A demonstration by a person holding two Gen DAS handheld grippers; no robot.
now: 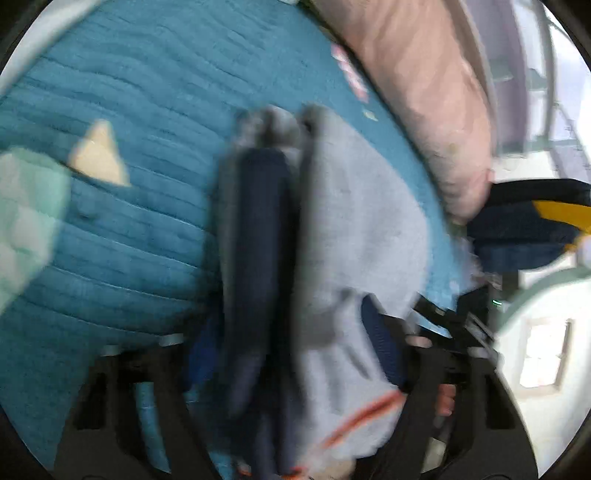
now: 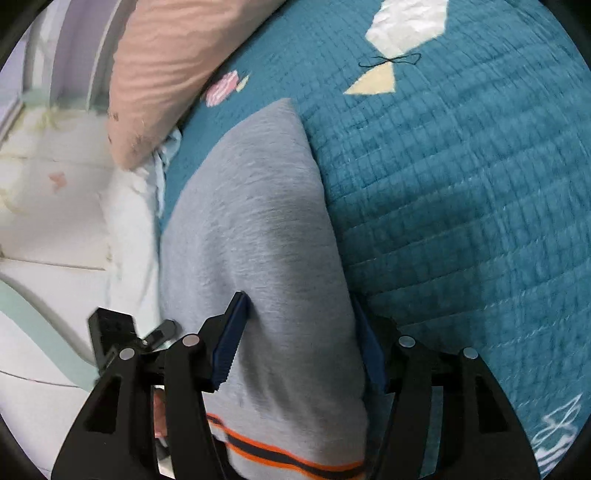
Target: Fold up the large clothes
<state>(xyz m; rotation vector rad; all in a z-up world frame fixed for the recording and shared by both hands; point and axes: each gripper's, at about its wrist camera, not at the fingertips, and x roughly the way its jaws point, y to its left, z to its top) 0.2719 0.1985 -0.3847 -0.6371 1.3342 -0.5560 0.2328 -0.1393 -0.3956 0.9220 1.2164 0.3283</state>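
A grey garment (image 2: 266,229) with an orange and dark stripe band near its hem lies folded on the teal quilted bedspread (image 2: 461,206). My right gripper (image 2: 295,350) is shut on a thick fold of it, blue pads on either side. In the blurred left wrist view the same grey garment (image 1: 354,229) with a dark navy part (image 1: 258,236) fills the jaws of my left gripper (image 1: 295,332), which is shut on the cloth. My right gripper's black frame (image 1: 443,332) shows at the lower right there.
A pink pillow (image 2: 162,70) lies at the bed's edge by the garment, also in the left wrist view (image 1: 436,96). White bedding (image 2: 122,206) and floor lie beyond the edge. A mint cloth (image 1: 26,214) lies left. Pale patches (image 2: 402,22) mark the quilt.
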